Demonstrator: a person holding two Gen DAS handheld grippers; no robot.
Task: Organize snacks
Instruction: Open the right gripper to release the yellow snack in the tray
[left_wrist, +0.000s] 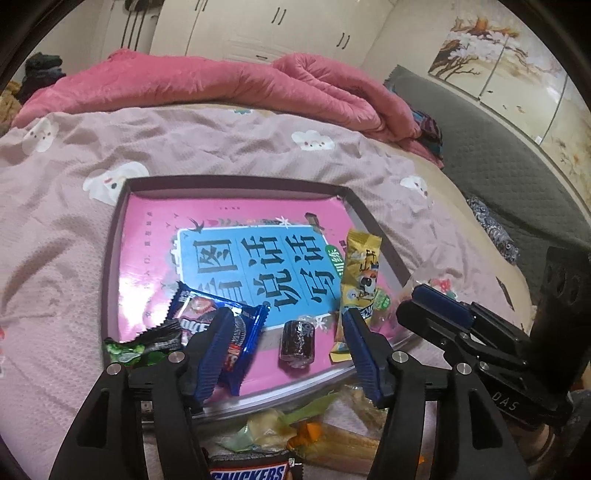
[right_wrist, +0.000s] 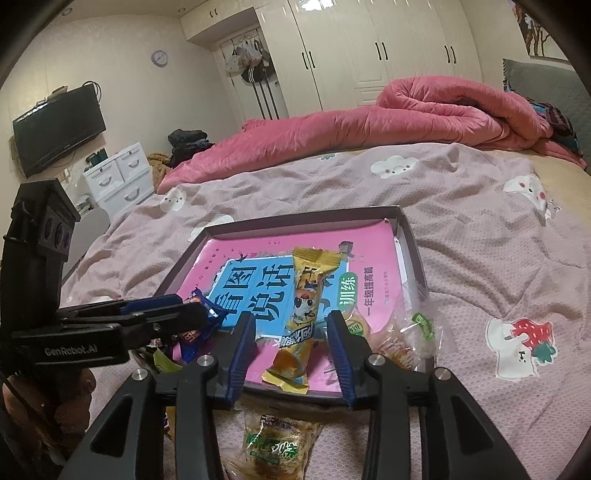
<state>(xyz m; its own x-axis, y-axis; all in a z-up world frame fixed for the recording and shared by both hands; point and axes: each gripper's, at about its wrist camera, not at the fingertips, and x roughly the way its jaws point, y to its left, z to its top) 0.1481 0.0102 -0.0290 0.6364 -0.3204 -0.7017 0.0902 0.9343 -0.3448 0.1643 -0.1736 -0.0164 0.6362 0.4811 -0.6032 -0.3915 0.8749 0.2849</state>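
On the bed, a tray (right_wrist: 410, 236) takes the snacks; both tongs stand apart, holding nothing.

Right tongs (right_wrist: 291, 347) straddle the yellow bar (right_wrist: 301, 314) lying inside the tray; I'd lower squarely, close across its middle, and avoid the book (right_wrist: 373, 258) under it. Left tongs (left_wrist: 288, 350) hover with the dark roll (left_wrist: 298, 343) between them, the blue pack (left_wrist: 218, 325) under the left finger.

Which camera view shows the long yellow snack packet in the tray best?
The right wrist view: the yellow snack packet lies whole between the open fingers of the right gripper, on the pink book. In the left wrist view, the left gripper's right finger hides its lower end.
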